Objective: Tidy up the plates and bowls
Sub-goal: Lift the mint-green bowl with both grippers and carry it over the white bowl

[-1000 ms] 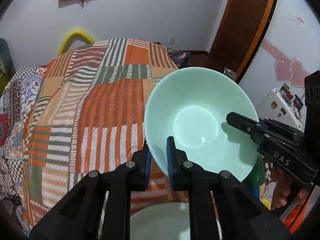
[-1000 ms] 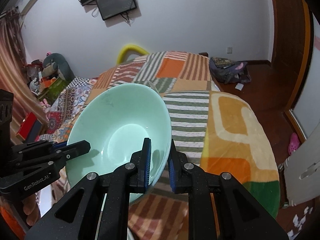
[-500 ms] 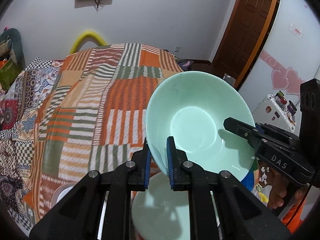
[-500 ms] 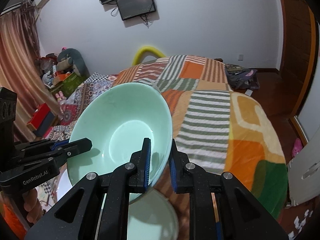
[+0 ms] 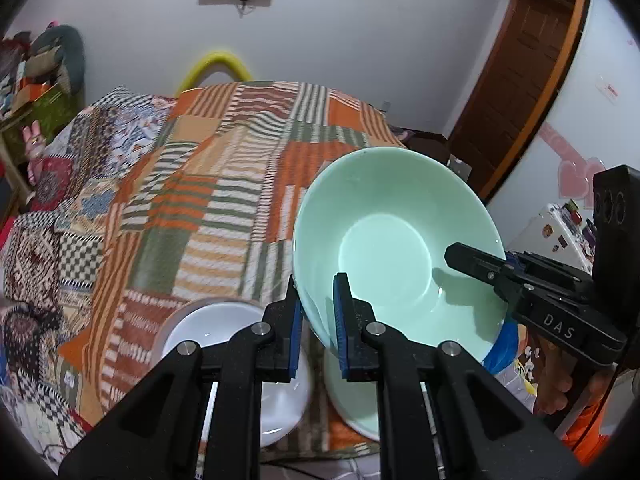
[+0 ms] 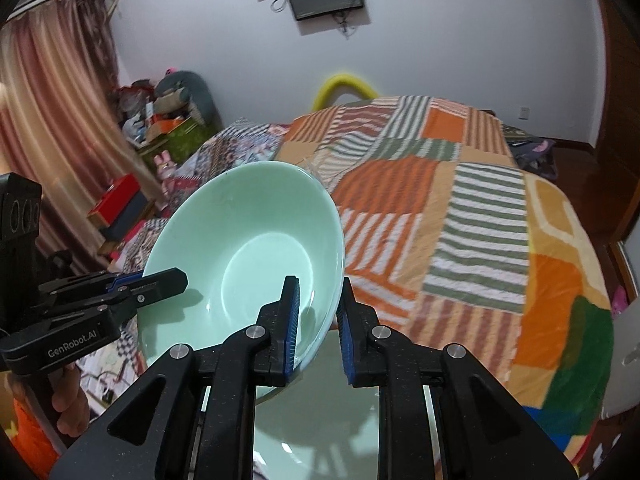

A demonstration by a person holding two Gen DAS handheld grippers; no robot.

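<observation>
Mint-green bowl (image 5: 394,240) held tilted above the bed by both grippers.

The left gripper (image 5: 316,320) and right gripper (image 6: 318,322) each clamp opposite rim edges. Beneath, a white bowl (image 5: 224,332) and a pale green plate (image 5: 352,404) lie largely hidden behind fingers and bowl at the near edge of the patchwork bedspread (image 5: 208,200), whose far stretch lies open.

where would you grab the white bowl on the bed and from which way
Take the white bowl by its rim, one finger inside and one outside, coming down from above. It sits upright and open-topped on the patchwork blanket, so the thin lip is the only pinchable edge. The left rim looks safest, I think: a mint plate lies just to its right. Both tools are presently clamped on the mint bowl.
</observation>
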